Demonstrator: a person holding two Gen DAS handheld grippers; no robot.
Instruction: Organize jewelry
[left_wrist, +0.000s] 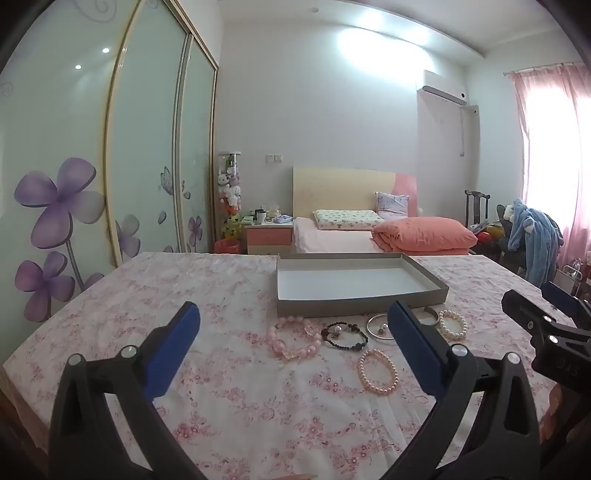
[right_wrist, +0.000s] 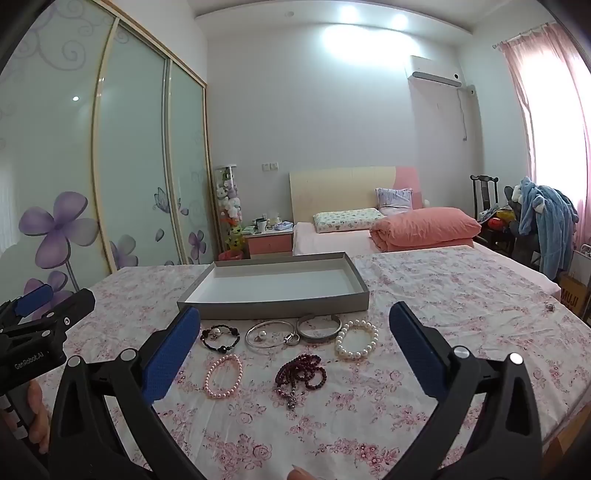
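Several bracelets lie on the floral cloth in front of an empty grey tray (left_wrist: 354, 305) (right_wrist: 273, 305). The left wrist view shows a big pink bead bracelet (left_wrist: 295, 338), a black bead bracelet (left_wrist: 345, 336), a thin silver bangle (left_wrist: 380, 326), a white pearl bracelet (left_wrist: 452, 325) and a pink pearl bracelet (left_wrist: 378, 373). The right wrist view adds a wide silver bangle (right_wrist: 319, 326) and a dark red bead string (right_wrist: 301, 374). My left gripper (left_wrist: 293, 319) hovers open before the pink beads. My right gripper (right_wrist: 295, 323) is open above the bangles. Neither holds anything.
The floral cloth (right_wrist: 461, 295) covers a wide table whose edges drop off left and right. A small ring (right_wrist: 550, 307) lies far right. A hand (right_wrist: 37, 413) holds the left gripper (right_wrist: 68, 291). Behind stand a bed (left_wrist: 369, 236), a nightstand and a sliding wardrobe.
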